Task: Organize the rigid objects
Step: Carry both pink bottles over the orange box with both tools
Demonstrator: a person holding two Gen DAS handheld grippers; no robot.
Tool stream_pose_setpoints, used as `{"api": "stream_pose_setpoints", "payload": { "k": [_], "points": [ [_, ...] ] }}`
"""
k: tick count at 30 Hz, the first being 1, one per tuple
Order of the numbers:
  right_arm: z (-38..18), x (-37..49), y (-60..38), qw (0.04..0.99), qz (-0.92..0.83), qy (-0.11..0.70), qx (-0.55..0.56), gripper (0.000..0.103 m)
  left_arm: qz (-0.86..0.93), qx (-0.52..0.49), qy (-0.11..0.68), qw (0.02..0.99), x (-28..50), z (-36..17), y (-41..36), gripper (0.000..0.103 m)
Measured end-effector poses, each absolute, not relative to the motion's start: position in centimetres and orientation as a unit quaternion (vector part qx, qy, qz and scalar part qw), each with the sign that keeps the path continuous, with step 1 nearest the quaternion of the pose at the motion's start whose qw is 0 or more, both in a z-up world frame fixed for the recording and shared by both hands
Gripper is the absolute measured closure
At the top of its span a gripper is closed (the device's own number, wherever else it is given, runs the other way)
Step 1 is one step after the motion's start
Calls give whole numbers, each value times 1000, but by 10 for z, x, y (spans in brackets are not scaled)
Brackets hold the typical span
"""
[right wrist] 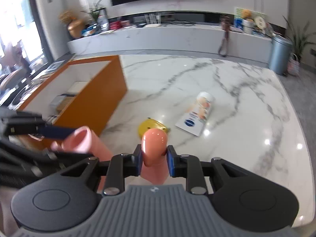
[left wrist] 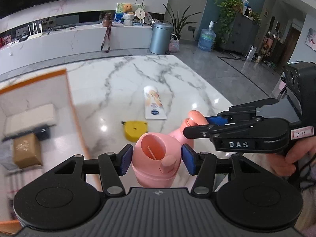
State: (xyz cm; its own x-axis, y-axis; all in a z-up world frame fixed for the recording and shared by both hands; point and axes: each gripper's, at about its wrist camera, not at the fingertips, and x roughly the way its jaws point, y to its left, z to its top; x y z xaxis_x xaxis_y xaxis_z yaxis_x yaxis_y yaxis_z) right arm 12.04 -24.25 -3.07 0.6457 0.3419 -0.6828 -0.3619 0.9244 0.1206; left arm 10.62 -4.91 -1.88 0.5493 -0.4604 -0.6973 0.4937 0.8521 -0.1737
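A pink plastic bottle-shaped object [left wrist: 156, 158] with an open round mouth is held between both grippers above the marble table [left wrist: 177, 75]. My left gripper [left wrist: 156, 159] is shut on its wide body. My right gripper [right wrist: 154, 158] is shut on its orange-pink rounded handle end [right wrist: 155, 144]; it also shows from the side in the left wrist view [left wrist: 199, 125]. The left gripper's blue pad [right wrist: 57, 132] shows against the pink body [right wrist: 79, 142]. A yellow tape measure [left wrist: 135, 131] [right wrist: 151, 127] and a white lotion tube [left wrist: 154, 102] [right wrist: 197, 113] lie on the table.
An orange box [left wrist: 67, 102] [right wrist: 94, 94] with a white inside stands at the left, holding a white block [left wrist: 31, 116], a brown carton [left wrist: 26, 151] and a dark item. The table's right edge drops to a grey floor. A white TV bench runs behind.
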Motion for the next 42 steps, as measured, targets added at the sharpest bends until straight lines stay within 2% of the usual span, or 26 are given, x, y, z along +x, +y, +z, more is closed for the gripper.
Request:
{"api": "stream_pose_setpoints", "payload": {
  "k": [8, 16, 27, 34, 42],
  "points": [
    [40, 141, -195, 891, 290, 347, -35, 78, -273, 2, 403, 874, 134, 22, 16, 42],
    [79, 192, -122, 878, 340, 332, -63, 78, -230, 82, 403, 882, 172, 20, 47, 42],
    [29, 287, -41, 864, 309, 371, -141, 78, -243, 151, 412, 865, 216, -20, 52, 42],
    [-12, 329, -25, 855, 278, 409, -157, 78, -258, 131, 416, 862, 239, -36, 57, 42],
    [-31, 340, -17, 848, 281, 411, -182, 78, -277, 121, 413, 859, 260, -46, 51, 42]
  ]
}}
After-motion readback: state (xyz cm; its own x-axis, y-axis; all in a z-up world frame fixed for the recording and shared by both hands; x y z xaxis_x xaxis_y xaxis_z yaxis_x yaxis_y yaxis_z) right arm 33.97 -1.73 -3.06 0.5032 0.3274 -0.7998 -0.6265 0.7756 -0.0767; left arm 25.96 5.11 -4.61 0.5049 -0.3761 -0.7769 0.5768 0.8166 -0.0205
